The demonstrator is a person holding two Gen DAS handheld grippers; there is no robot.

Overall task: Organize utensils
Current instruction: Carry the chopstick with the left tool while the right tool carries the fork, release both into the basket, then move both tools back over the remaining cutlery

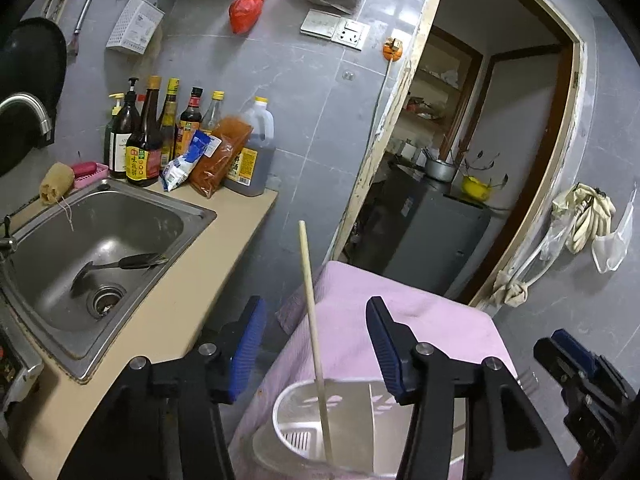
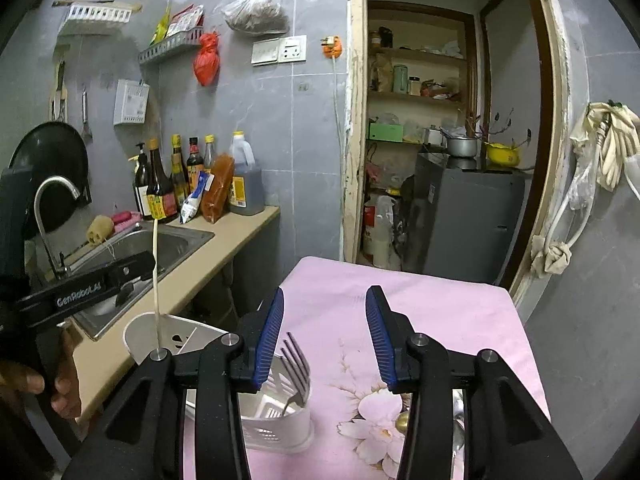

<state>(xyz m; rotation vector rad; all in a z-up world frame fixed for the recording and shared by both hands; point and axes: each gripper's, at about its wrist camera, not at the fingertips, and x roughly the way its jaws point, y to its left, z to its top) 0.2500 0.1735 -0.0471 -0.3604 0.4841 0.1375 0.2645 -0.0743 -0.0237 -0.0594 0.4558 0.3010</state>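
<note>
Chopstick (image 1: pixel 316 344) stands in the white utensil holder (image 1: pixel 304 412), lower end inside, leaning a bit, top end free in the air. In the left wrist view it runs up between the left gripper (image 1: pixel 316 344) fingers, w/ clear gaps both sides, so no contact: fingers partly open, holding nothing.

Fork (image 2: pixel 294 364) sits in the same holder (image 2: pixel 280 428), tines up, handle down inside. Right gripper (image 2: pixel 324 332) is just above and beside it, blue pads apart, nothing between them; fork is by the left-side pad but not pinched. Fingers partly open, empty.

Holder has a slotted base and cut-outs in its back wall. It stands on a pink floral cloth (image 2: pixel 400 312) covering a low stand just beside the counter (image 1: pixel 224 248).

A spoon (image 2: pixel 458 420) lies on the cloth under the right gripper's frame, mostly hidden. A brass-coloured knob-like thing (image 2: pixel 403 422) next to it, can't tell what.

Counter carries a steel sink (image 1: pixel 104 240) w/ a dark spatula (image 1: pixel 116 266) lying in the basin near the drain. Tap (image 2: pixel 52 208) over the sink. Sauce bottles (image 1: pixel 160 136), an oil jug (image 1: pixel 252 152) and snack bags at the counter's back edge against the grey tiled wall. Loofah (image 1: pixel 56 182) on the sink rim.

A person's hand (image 2: pixel 48 384) grips the left gripper's handle, seen at the left edge of the right wrist view.

Open doorway (image 1: pixel 480 140) behind the stand.
</note>
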